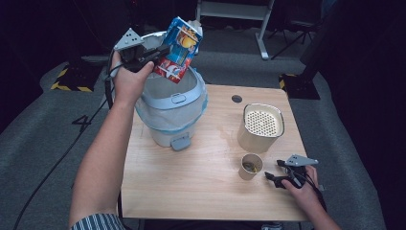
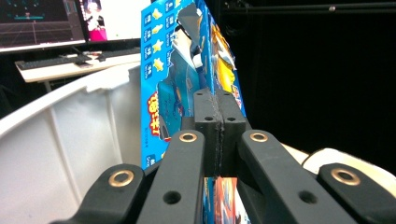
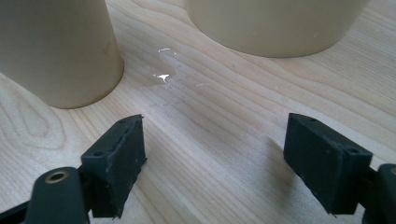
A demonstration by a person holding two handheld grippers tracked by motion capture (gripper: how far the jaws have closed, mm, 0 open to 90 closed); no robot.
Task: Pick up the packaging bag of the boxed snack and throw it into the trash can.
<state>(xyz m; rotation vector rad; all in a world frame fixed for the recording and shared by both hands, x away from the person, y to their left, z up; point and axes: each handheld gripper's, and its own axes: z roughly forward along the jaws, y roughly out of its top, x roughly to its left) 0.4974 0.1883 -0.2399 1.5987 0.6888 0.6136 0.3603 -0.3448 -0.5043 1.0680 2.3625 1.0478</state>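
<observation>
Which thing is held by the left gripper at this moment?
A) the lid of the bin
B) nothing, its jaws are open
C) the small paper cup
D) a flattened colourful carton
D: the left gripper is shut on the flattened colourful carton, holding it above the open white bin.

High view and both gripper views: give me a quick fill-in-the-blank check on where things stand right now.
1. The left gripper is shut on a flattened ____, held over the bin.
2. The right gripper rests on the table with its jaws ____.
3. The small paper cup stands ____ the perforated container and the right gripper.

Missing words: carton; open; between
</observation>
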